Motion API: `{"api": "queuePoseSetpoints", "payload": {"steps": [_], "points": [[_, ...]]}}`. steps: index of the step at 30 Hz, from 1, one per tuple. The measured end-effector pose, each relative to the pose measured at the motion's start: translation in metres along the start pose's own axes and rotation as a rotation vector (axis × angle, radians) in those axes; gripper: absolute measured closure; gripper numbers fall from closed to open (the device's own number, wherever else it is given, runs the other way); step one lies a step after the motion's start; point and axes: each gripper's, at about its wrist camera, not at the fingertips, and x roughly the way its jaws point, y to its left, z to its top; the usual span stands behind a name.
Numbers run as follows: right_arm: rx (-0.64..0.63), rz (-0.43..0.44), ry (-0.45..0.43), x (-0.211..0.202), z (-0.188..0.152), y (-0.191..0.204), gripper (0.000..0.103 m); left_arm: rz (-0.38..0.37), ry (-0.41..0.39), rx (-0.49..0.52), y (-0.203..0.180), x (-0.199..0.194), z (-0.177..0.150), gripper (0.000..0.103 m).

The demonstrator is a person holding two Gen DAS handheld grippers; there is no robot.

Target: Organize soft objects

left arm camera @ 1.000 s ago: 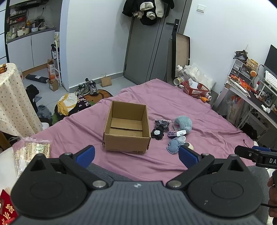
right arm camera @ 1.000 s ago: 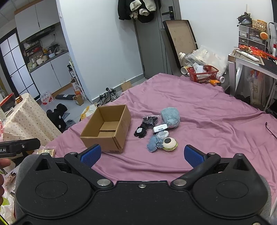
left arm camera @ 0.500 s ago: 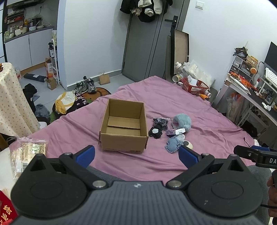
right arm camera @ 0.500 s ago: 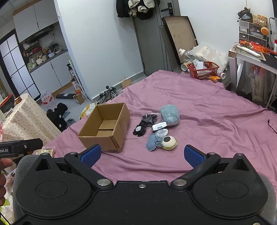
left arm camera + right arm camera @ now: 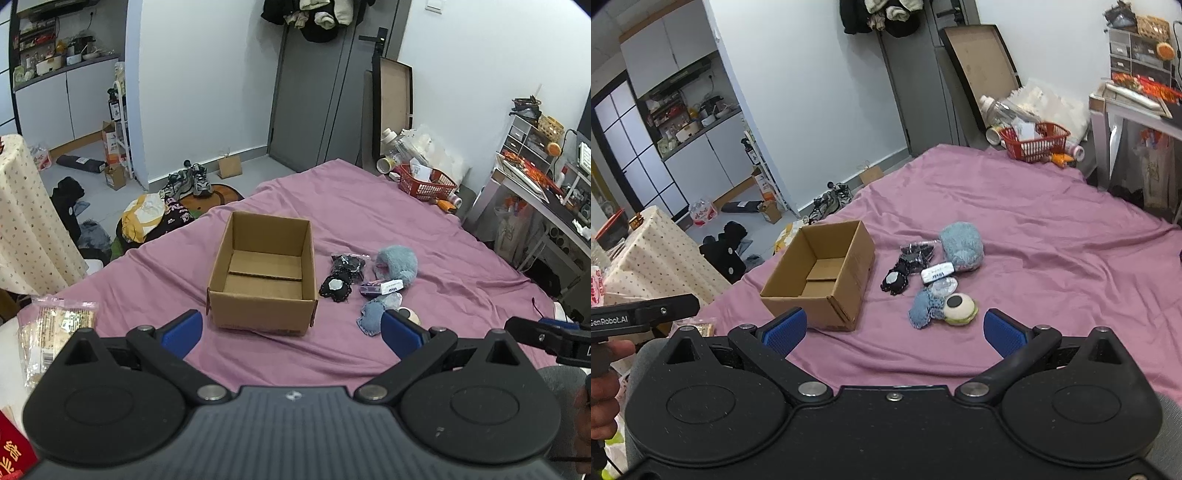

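Several soft toys (image 5: 934,280), fluffy blue, black and denim, are lying beside an open cardboard box (image 5: 264,273), both grippers (image 5: 291,330) (image 5: 892,330) gaping wide, empty.

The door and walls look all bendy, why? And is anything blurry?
Left wrist view: the fisheye lens bows the grey door and walls outward near the edges; the cardboard box in the middle stays sharp. Right wrist view: same bending on the leaning frame; the blue plush toy looks clear, with even, soft light.
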Motion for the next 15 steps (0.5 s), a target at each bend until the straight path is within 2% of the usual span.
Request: {"api": "queuePoseSetpoints", "payload": {"steps": [9, 15], "points": [[0.008, 0.014, 0.01, 0.01, 0.005, -0.015, 0.0, -0.008, 0.007, 0.016, -0.016, 0.01, 0.004, 0.001], [0.071, 0.004, 0.034, 0.032, 0.007, -0.039, 0.0, -0.008, 0.013, 0.012, -0.03, 0.033, 0.008, 0.001]]}}
